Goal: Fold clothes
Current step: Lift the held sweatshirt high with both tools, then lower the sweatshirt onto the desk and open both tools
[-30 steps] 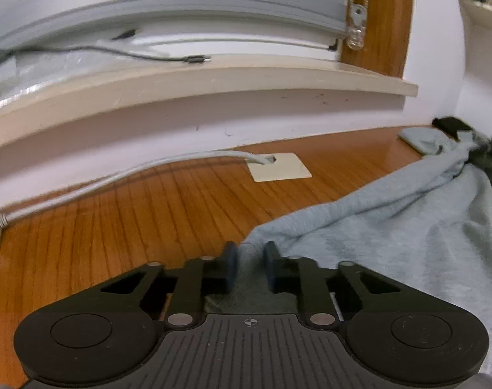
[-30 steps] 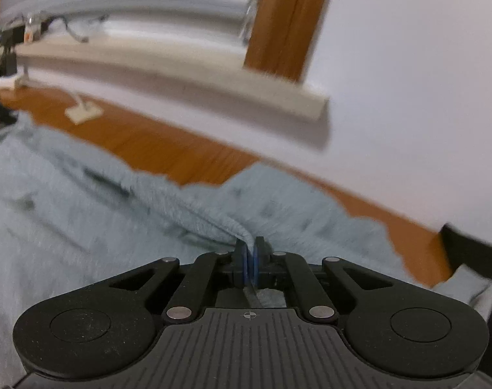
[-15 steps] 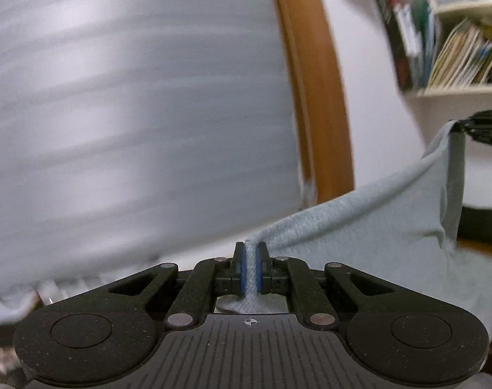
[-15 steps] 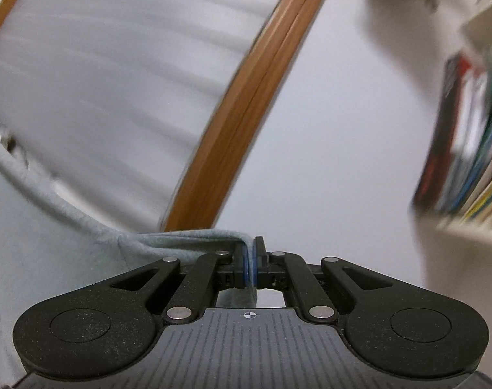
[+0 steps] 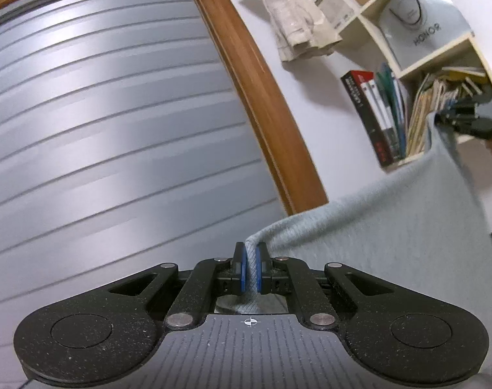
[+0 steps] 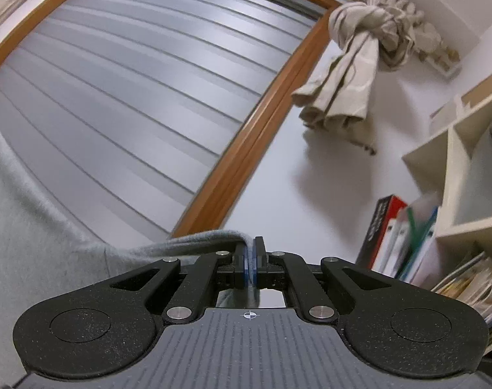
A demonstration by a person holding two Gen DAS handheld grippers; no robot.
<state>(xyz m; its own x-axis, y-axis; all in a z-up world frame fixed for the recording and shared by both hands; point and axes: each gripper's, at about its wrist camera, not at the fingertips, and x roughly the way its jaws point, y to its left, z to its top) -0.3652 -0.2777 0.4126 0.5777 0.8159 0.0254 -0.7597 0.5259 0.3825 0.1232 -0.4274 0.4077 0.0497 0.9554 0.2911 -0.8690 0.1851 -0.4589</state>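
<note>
- Since a second ago, we have lifted both grippers off the wooden desk.
- Left gripper [image 5: 251,267]: jaws clamped on the grey garment [image 5: 391,227].
- Right gripper [image 6: 252,267]: jaws pinching its other corner.
- Garment hangs stretched between them, before the shutter [image 5: 100,123] and bookshelf [image 5: 408,64].

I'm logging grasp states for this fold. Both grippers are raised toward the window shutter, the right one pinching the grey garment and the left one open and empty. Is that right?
Not quite: the left gripper is not open and empty. The left wrist view shows its blue pads shut on an edge of the grey garment. The right gripper is pinching the garment too, and both face the window shutter.
</note>
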